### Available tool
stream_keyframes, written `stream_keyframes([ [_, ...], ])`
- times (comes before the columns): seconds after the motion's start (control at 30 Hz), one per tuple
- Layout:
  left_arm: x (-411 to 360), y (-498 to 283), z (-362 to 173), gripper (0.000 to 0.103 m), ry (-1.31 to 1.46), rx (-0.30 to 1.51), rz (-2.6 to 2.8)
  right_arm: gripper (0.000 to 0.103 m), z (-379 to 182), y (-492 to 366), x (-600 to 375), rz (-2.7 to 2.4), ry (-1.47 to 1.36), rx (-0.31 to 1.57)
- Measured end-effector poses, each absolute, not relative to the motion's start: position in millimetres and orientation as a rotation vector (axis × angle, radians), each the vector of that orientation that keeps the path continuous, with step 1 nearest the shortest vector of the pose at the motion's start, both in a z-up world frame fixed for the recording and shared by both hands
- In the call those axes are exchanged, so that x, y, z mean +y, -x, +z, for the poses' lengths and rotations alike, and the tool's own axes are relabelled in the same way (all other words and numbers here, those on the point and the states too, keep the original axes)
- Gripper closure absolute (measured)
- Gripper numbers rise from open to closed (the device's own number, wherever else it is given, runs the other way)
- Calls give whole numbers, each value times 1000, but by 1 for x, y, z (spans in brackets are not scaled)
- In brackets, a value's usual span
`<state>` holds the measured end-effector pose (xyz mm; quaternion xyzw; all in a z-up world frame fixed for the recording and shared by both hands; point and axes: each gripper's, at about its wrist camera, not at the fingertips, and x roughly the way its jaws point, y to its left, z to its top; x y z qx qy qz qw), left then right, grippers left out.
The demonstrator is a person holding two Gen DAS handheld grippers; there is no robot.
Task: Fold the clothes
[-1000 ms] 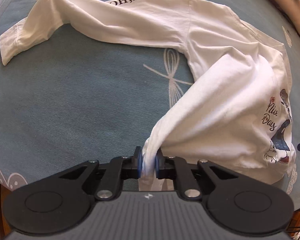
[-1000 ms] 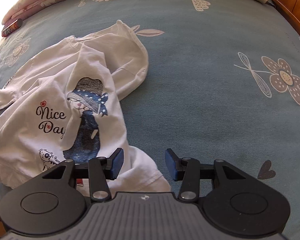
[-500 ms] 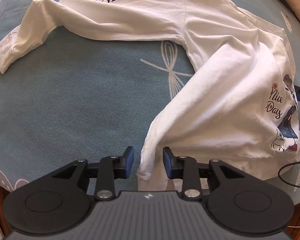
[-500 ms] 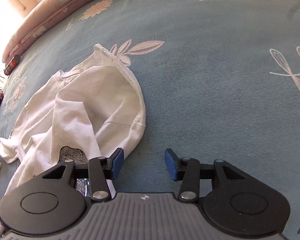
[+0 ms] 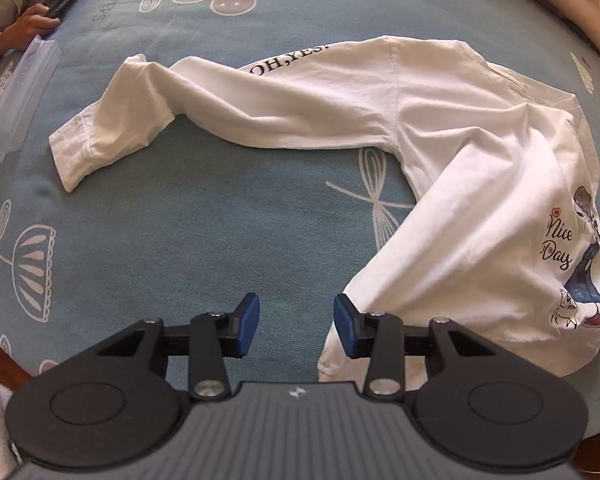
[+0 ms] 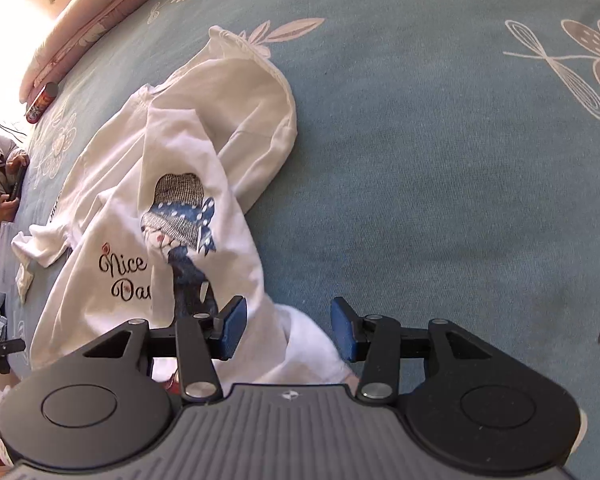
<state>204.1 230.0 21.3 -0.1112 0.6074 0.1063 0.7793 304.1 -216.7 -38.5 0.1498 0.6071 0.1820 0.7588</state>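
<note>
A white long-sleeved shirt (image 5: 460,184) with a "Nice Day" print lies crumpled on the blue bedspread (image 5: 220,220). One sleeve (image 5: 148,120) stretches out to the left, its cuff free. My left gripper (image 5: 296,324) is open over bare bedspread, and the shirt's lower corner lies just under its right finger. In the right wrist view the same shirt (image 6: 172,208) lies bunched to the left. My right gripper (image 6: 288,326) is open above the shirt's near hem (image 6: 312,344), holding nothing.
A person's hands (image 5: 32,20) hold a phone at the far left corner of the bed. A clear plastic bag (image 5: 20,92) lies near them. A pink quilt (image 6: 100,12) and a small can (image 6: 42,102) sit along the far edge.
My left gripper let go of the shirt's lower corner, opened wide and drew back to the left. The right gripper stayed open and swung back over the printed side of the shirt.
</note>
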Motion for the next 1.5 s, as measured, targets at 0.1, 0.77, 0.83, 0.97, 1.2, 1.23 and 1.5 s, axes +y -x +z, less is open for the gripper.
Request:
stream_keyframes([
  [0.1, 205, -216, 25, 62, 179, 1281, 143, 49, -39, -292, -209, 438, -345, 1364],
  [0.77, 66, -326, 43, 57, 177, 1070, -382, 64, -40, -258, -87, 938, -399, 1387],
  [0.83, 54, -329, 37, 56, 157, 1077, -408, 62, -37, -263, -108, 892, -406, 1377],
  [0.97, 35, -322, 19, 55, 146, 1138, -442, 55, -33, -272, -151, 815, -400, 1357],
  [1.2, 14, -308, 8, 54, 86, 1163, -451, 55, -23, -285, -186, 720, -406, 1310],
  [1.23, 12, -307, 7, 54, 82, 1164, -455, 55, -23, -286, -192, 693, -405, 1307],
  [1.5, -3, -303, 15, 54, 108, 1115, -457, 55, -47, -288, -212, 566, -357, 1374],
])
